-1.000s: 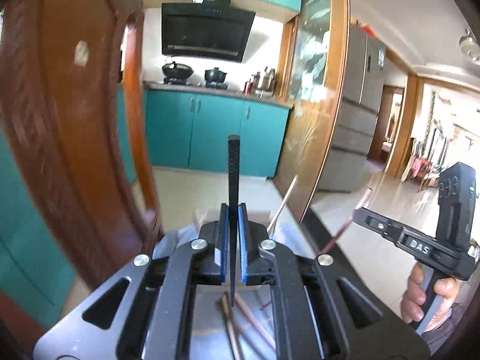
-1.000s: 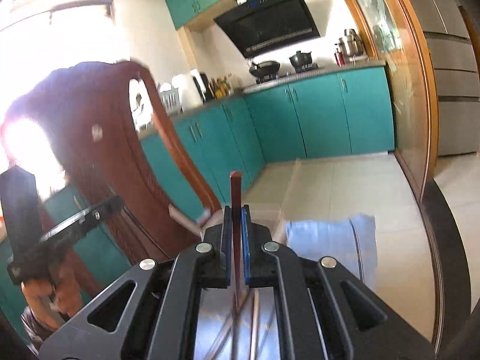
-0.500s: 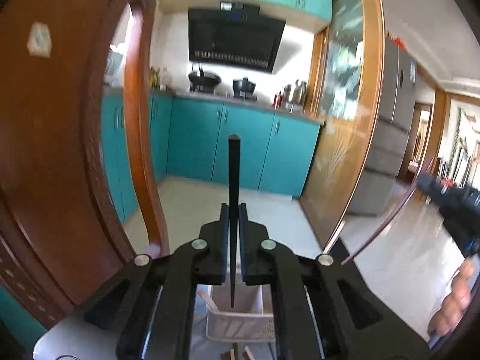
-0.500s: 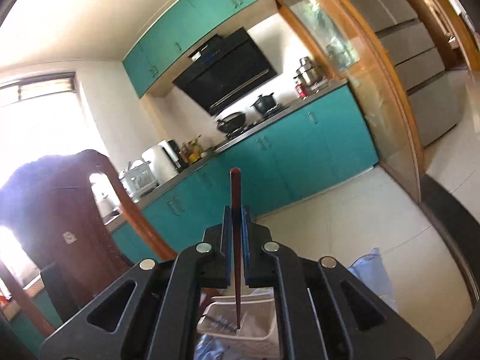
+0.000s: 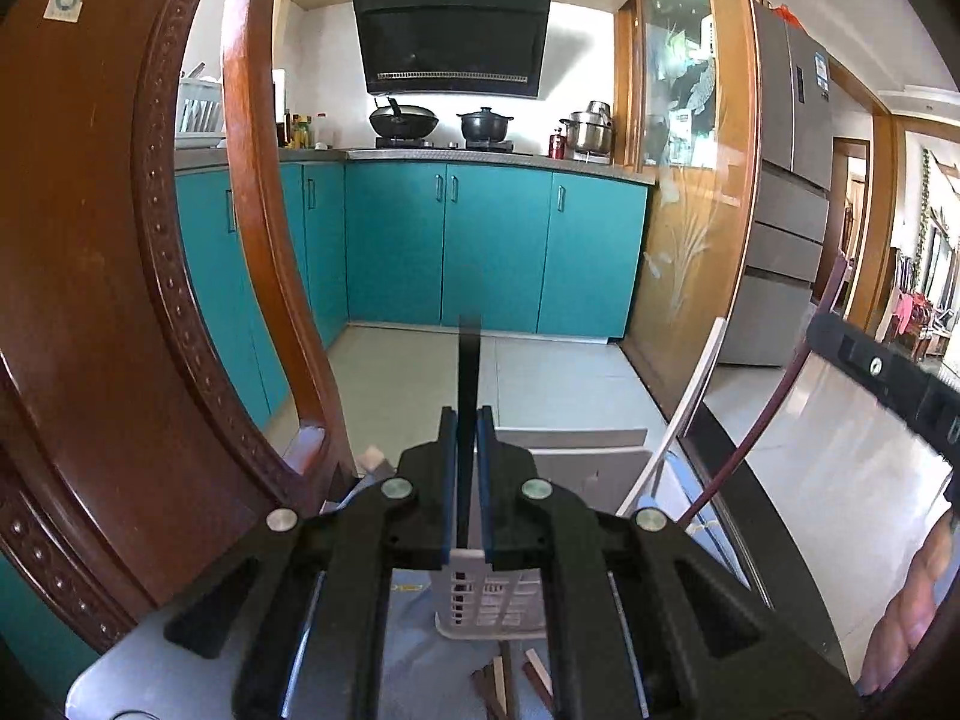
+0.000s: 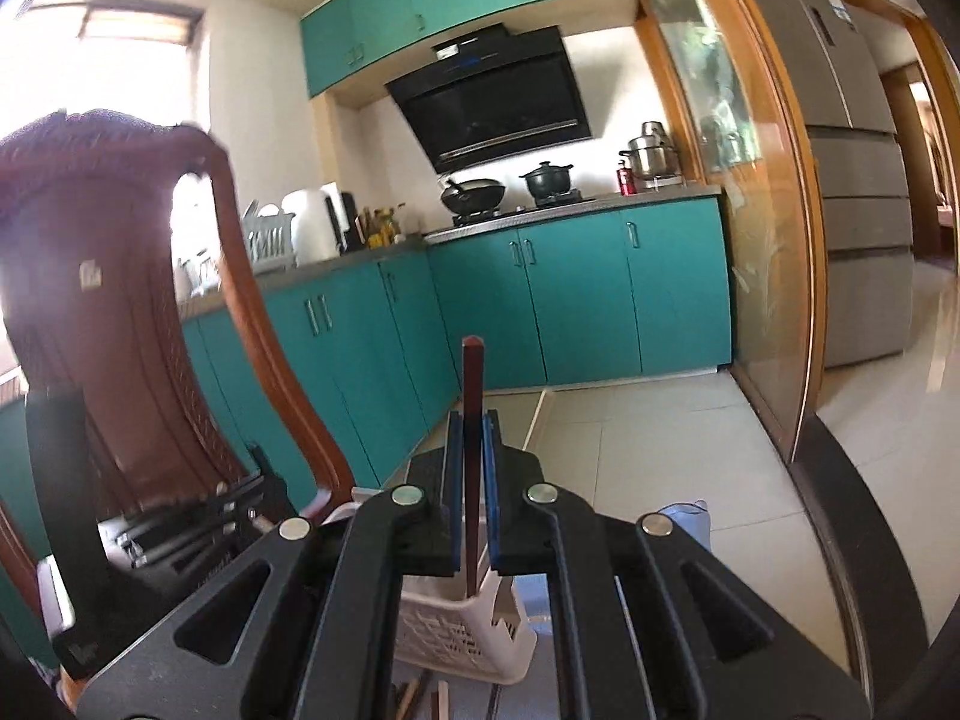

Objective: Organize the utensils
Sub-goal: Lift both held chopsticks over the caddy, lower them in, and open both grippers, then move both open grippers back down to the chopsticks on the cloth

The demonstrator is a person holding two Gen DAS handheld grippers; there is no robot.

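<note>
My left gripper (image 5: 467, 423) is shut on a black chopstick (image 5: 468, 360) that stands upright between its blue pads. Its lower tip hangs just above a white slotted utensil basket (image 5: 480, 600). A pale chopstick (image 5: 678, 414) leans out of the basket's right side. My right gripper (image 6: 471, 420) is shut on a dark red chopstick (image 6: 471, 378), upright, with its tip over the same basket (image 6: 450, 630). In the left wrist view the right gripper (image 5: 882, 372) and its red chopstick (image 5: 762, 426) enter from the right. The left gripper (image 6: 180, 528) shows blurred in the right wrist view.
Loose chopsticks (image 5: 504, 684) lie on the table in front of the basket, also seen as loose chopsticks (image 6: 414, 696). A carved wooden chair back (image 5: 120, 300) stands close on the left. A blue cloth (image 6: 684, 516) lies near the dark table edge (image 5: 756, 510).
Both grippers have come down and forward with their chopsticks, so the basket now sits right under their tips. The right gripper has tilted back down after pointing upward.
</note>
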